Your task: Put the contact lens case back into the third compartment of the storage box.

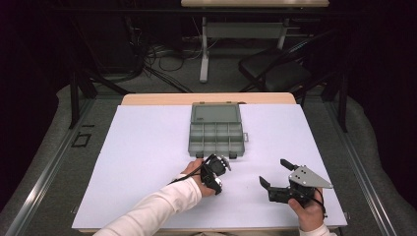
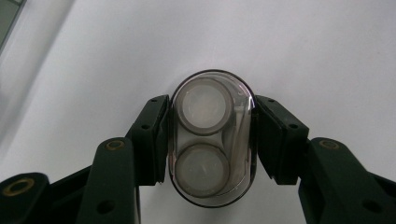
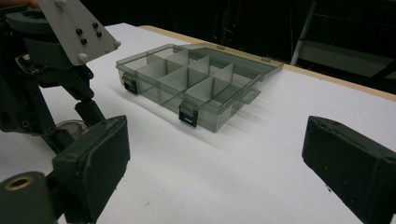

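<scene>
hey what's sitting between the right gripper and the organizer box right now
Nothing: in the right gripper view, bare white table runs from the open right gripper to the organizer box.

Glossy clear plastic case (image 2: 211, 137); translucent grey plastic organiser box (image 3: 198, 81).

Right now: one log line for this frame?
left gripper: shut on clear oval case | right gripper: open, empty | compartment box: lid open, nothing visible inside | surface: white table
</scene>
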Demonstrator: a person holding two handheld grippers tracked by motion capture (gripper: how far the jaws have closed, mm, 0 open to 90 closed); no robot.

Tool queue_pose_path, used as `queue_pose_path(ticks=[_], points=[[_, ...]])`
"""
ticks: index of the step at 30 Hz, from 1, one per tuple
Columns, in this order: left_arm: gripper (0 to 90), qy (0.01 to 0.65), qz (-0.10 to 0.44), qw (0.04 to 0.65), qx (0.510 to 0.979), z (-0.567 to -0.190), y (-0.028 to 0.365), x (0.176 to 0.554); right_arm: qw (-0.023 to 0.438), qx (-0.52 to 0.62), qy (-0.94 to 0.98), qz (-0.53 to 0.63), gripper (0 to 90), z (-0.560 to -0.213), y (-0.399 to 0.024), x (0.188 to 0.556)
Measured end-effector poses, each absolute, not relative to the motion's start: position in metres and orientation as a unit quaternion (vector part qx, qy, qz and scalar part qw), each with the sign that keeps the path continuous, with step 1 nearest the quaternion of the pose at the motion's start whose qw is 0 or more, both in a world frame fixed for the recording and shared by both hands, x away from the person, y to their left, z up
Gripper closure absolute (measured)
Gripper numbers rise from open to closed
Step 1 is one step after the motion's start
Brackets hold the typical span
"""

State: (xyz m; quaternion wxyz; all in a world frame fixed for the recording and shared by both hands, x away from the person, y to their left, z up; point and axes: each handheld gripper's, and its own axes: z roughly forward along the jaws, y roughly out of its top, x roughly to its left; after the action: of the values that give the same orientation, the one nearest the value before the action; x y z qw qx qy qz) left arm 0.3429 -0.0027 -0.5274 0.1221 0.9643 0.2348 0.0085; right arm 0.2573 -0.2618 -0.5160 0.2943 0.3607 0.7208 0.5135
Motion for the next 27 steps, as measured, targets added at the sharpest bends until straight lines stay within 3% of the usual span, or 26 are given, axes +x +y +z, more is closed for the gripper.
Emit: queue_pose_path(ticks=[27], points=[[49.1, 0.259, -0.001, 0.119, 0.958, -0.5224, -0.0028, 0.3436, 0.293, 0.363, 0.721, 0.512, 7.4, -0.5163, -0.2622, 0.2575]])
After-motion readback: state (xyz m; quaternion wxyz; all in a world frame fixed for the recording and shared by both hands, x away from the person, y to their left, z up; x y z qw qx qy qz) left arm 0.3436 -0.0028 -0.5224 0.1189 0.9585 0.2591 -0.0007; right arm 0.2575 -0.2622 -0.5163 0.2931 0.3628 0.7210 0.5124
